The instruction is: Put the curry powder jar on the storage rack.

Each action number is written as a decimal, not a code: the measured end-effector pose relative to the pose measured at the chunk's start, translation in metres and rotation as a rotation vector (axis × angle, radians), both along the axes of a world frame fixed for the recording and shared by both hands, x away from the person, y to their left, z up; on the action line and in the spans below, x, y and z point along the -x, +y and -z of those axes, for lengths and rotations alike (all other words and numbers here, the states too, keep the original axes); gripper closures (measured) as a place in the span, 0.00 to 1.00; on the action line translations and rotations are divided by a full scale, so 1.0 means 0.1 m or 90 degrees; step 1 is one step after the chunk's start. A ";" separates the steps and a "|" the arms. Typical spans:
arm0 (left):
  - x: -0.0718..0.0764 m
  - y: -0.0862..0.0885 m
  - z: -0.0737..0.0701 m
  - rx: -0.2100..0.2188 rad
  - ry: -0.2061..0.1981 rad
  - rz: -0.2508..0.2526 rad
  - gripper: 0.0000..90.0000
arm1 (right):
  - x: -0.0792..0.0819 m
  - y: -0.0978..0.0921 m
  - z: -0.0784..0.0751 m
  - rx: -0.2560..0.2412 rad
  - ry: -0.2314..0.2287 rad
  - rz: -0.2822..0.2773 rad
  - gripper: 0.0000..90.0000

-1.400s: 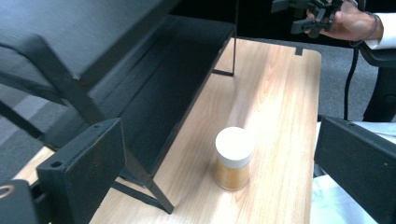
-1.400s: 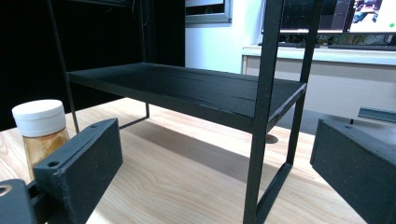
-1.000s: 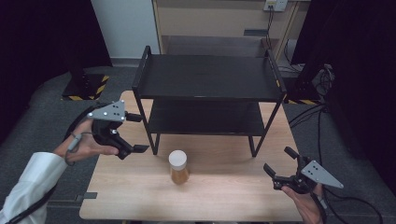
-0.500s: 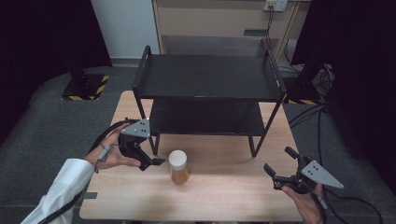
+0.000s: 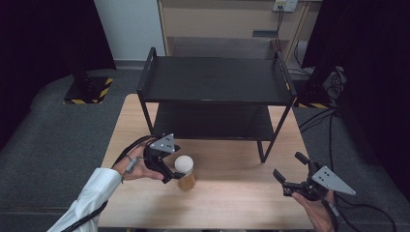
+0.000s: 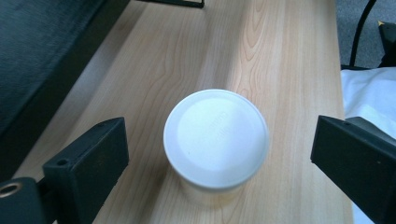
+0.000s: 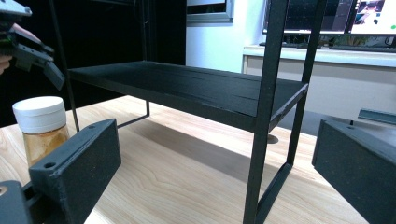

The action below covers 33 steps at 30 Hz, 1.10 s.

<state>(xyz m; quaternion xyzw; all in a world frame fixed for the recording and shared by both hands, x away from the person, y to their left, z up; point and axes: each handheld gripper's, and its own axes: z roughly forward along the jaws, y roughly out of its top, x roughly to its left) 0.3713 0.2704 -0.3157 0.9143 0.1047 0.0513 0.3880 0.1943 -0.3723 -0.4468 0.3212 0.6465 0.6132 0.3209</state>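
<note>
Two grippers are in play, both with jaws spread wide and holding nothing. Taking the jar (image 5: pixel 184 170) as the landmark: it stands upright on the table (image 5: pixel 232 193), white lid on, amber contents below, in front of the shelf rack (image 5: pixel 215 79) and nearer the rack's left legs. The left gripper (image 5: pixel 170 168) sits just to the jar's left and above it; in the left gripper view its jaws stand either side of the lid (image 6: pixel 215 135), with a clear gap on both sides, not touching. The right gripper (image 5: pixel 290 176) is well apart to the jar's right, near the table's front edge, pointed toward the rack. The likely risk is a tip-over: if the left gripper comes down off-centre, or one jaw meets the lid before the other, the jar could be shoved or toppled. Gripping the lid rather than the body could also slip. Room is fair: open table lies right of the jar and in front of it, while behind it the rack's lower shelf (image 7: pixel 196 91) and thin legs crowd any lift, so a raised jar could knock the shelf edge.
</note>
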 end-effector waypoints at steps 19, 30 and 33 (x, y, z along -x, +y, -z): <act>-0.07 -0.13 0.26 -0.027 -0.034 0.037 0.27 | 0.00 0.00 0.00 0.002 0.003 -0.001 0.02; -0.08 -0.09 0.30 -0.003 -0.024 0.034 0.35 | -0.01 0.00 0.00 0.003 0.004 -0.004 0.02; -0.08 -0.08 0.30 -0.001 -0.023 0.034 0.36 | -0.01 0.00 0.00 0.003 0.004 -0.004 0.02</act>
